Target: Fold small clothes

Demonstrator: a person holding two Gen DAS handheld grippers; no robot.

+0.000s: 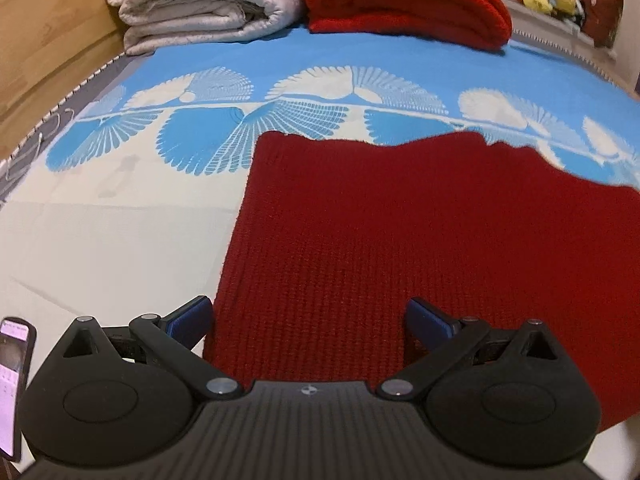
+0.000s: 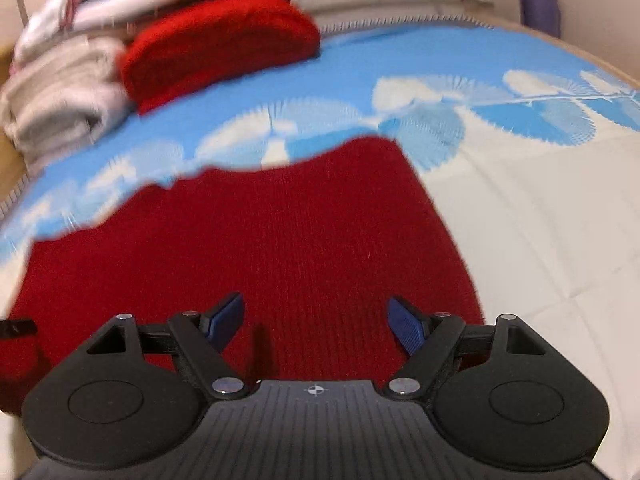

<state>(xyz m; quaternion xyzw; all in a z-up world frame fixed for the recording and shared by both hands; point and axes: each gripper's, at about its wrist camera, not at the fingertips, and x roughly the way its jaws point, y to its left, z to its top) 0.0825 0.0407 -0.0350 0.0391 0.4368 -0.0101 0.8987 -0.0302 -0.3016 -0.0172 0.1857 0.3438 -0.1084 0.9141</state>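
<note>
The left gripper (image 1: 308, 322) is made of black plastic. Two round bumps are seen on its sides, with ridged lines between them and a small cross-in-circle mark. Silver screws are set in the thin black links. The fingers (image 1: 192, 318) are lined with blue pads. The right gripper (image 2: 316, 322) is built with the same parts and colours.

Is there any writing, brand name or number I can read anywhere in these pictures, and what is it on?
No text can be read.
Phone, left edge of the left wrist view: its lit screen shows rows of something, too small and blurred to read.
Left gripper and right gripper: each body bears only a small crosshair mark, no letters.
Red knit garment, bedspread, folded blankets: no label or print visible.
</note>
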